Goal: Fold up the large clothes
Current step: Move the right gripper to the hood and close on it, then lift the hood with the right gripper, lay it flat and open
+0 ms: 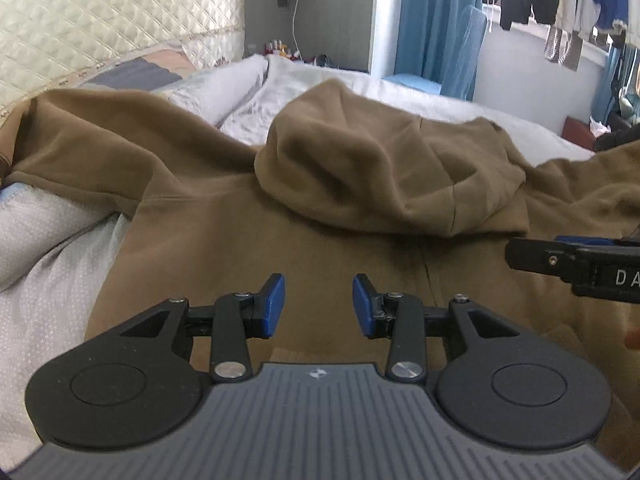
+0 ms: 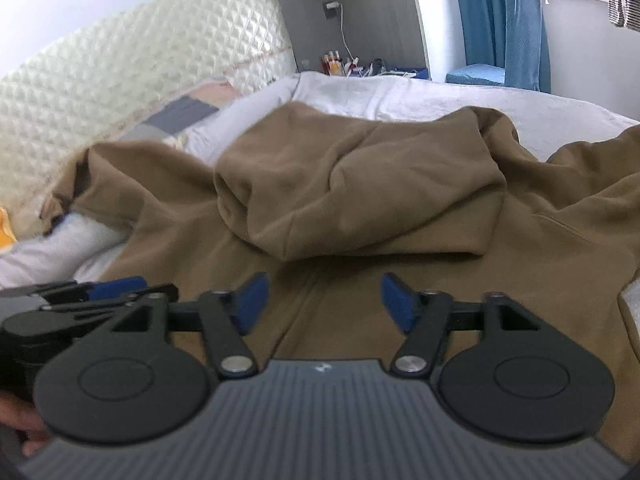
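Brown hoodie (image 1: 224, 216) spread on a white-sheeted bed (image 1: 52, 292), 2 empty grippers above it.

Cut off: left sleeve (image 1: 80, 136) past the picture's left edge toward the quilted headboard (image 1: 100, 12), lower hem hidden under the gripper bodies; small items on the far bedside surface (image 2: 340, 65) too small to name; right wrist view slightly blurred. No containers visible. Lying flat with hood (image 1: 384, 168) bunched and flopped over the upper chest, soft creases, a centre seam below it. Left gripper (image 1: 319, 306) narrowly parted, nothing between blue pads (image 1: 274, 306), over the chest. Right gripper (image 2: 325, 300) spread wider, pads clear of the fabric, seen also at the left wrist view's right edge.
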Available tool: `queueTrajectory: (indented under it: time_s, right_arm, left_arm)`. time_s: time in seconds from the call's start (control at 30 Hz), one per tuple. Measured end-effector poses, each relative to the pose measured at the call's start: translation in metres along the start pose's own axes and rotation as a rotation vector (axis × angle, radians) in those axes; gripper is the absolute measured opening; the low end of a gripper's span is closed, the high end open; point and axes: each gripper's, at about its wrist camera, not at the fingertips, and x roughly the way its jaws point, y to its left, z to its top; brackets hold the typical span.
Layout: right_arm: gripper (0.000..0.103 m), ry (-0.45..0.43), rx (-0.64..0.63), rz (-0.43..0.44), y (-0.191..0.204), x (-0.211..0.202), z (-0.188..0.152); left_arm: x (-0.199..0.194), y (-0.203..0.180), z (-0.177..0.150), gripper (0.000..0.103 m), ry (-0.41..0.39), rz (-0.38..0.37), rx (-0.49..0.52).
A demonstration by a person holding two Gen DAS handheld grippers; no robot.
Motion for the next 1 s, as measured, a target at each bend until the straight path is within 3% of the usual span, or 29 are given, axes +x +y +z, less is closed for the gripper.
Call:
queueTrajectory:
  time_s: [0.1,0.2,0.4,0.57,0.63,0.7,0.73,0.83,0.87,0.93,1.0]
  right_arm:
    - [0.096,-0.014,-0.012,-0.018,-0.001,0.005,-0.001]
    - [0.096,-0.042,-0.02,-0.021,0.0,0.009,0.0]
    - [0.096,-0.044,-0.066,-0.06,0.009,0.037,0.0]
    - [0.096,-0.015,-0.053,-0.035,0.02,0.079,0.008]
    - [0.095,-0.016,-0.088,-0.09,0.029,0.104,0.015]
    - [0.087,-0.003,-0.111,-0.144,0.034,0.121,0.024]
    - [0.078,-0.007,-0.1,-0.164,0.033,0.125,0.031]
    - [0.058,-0.09,-0.083,-0.2,0.028,0.121,0.065]
    - [0.043,-0.122,-0.11,-0.215,0.028,0.118,0.079]
    - [0.037,-0.166,-0.164,-0.251,0.027,0.116,0.11]
    - [0.031,-0.154,-0.163,-0.264,0.019,0.122,0.154]
  left_arm:
    - [0.005,0.009,-0.001,0.046,0.019,-0.019,-0.025]
    - [0.009,0.017,-0.002,0.057,0.023,-0.006,-0.041]
    - [0.015,0.032,-0.001,0.058,0.032,-0.012,-0.108]
    - [0.023,0.041,-0.005,0.058,0.045,-0.044,-0.163]
    - [0.024,0.045,-0.007,0.058,0.037,-0.048,-0.177]
    - [0.026,0.053,-0.008,0.058,0.029,-0.05,-0.2]
    - [0.026,0.057,-0.01,0.058,0.024,-0.051,-0.214]
    - [0.03,0.067,-0.011,0.058,0.022,-0.046,-0.246]
    - [0.032,0.07,-0.01,0.058,0.021,-0.046,-0.257]
    - [0.038,0.074,-0.009,0.058,0.022,-0.051,-0.281]
    - [0.043,0.073,-0.007,0.058,0.02,-0.064,-0.29]
